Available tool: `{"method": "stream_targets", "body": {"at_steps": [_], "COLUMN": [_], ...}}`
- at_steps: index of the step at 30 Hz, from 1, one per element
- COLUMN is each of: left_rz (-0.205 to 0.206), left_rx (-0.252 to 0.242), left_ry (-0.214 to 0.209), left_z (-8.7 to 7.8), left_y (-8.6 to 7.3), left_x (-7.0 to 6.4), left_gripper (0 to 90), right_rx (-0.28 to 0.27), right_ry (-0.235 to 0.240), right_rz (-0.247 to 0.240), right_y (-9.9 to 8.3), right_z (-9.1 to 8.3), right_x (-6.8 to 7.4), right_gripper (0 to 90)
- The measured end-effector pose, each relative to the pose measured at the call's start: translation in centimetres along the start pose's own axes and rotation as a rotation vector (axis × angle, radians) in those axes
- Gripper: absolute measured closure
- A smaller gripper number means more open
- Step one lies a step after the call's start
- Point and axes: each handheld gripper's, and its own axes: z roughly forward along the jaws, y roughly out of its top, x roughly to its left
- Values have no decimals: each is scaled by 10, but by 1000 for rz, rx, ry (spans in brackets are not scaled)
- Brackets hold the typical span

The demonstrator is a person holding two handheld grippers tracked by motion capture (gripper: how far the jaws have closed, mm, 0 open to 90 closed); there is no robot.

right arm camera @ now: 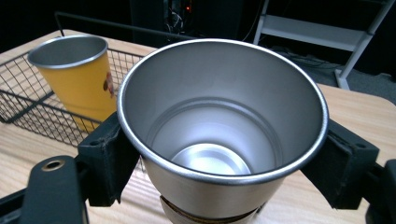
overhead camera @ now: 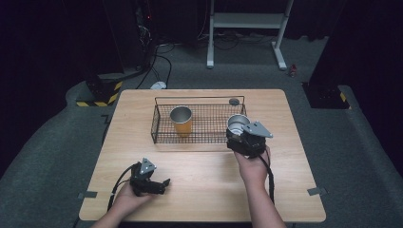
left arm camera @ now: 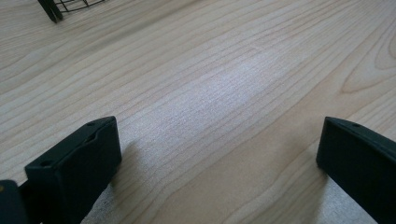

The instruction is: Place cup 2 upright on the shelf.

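Observation:
My right gripper (overhead camera: 239,129) is shut on an empty steel cup (right arm camera: 219,135), its two jaws pressing the cup's sides just below the rim. In the high view this steel cup (overhead camera: 237,122) sits upright at the right end of the black wire basket (overhead camera: 159,128). A yellow cup (overhead camera: 181,120) with a steel inside stands upright in the basket's left half, seen also as the yellow cup (right arm camera: 77,77) at the left of the right gripper view. My left gripper (overhead camera: 164,183) rests near the table's front left, open, with only bare wood between its fingers (left arm camera: 79,163).
The wooden table (overhead camera: 204,180) has open surface in front of the basket. A small dark round lid (overhead camera: 234,101) lies behind the basket. Beyond the table stand a white metal frame (overhead camera: 247,21), cables and dark equipment on grey carpet.

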Motion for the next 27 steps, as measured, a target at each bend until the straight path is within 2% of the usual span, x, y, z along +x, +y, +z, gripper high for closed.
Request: {"method": "stream_targets", "body": {"at_steps": [16,27], "left_rz": [-3,0], "left_rx": [-2,0], "left_ry": [-1,1], "left_z": [0,0], "left_y": [0,0], "left_x": [0,0], "left_gripper": [2,2], "right_rx": [9,47], "right_ry": [10,3], "right_rz": [5,9], "right_y": [22,31], "right_z": [32,60], "right_x": [12,14], "right_gripper": [186,186]}}
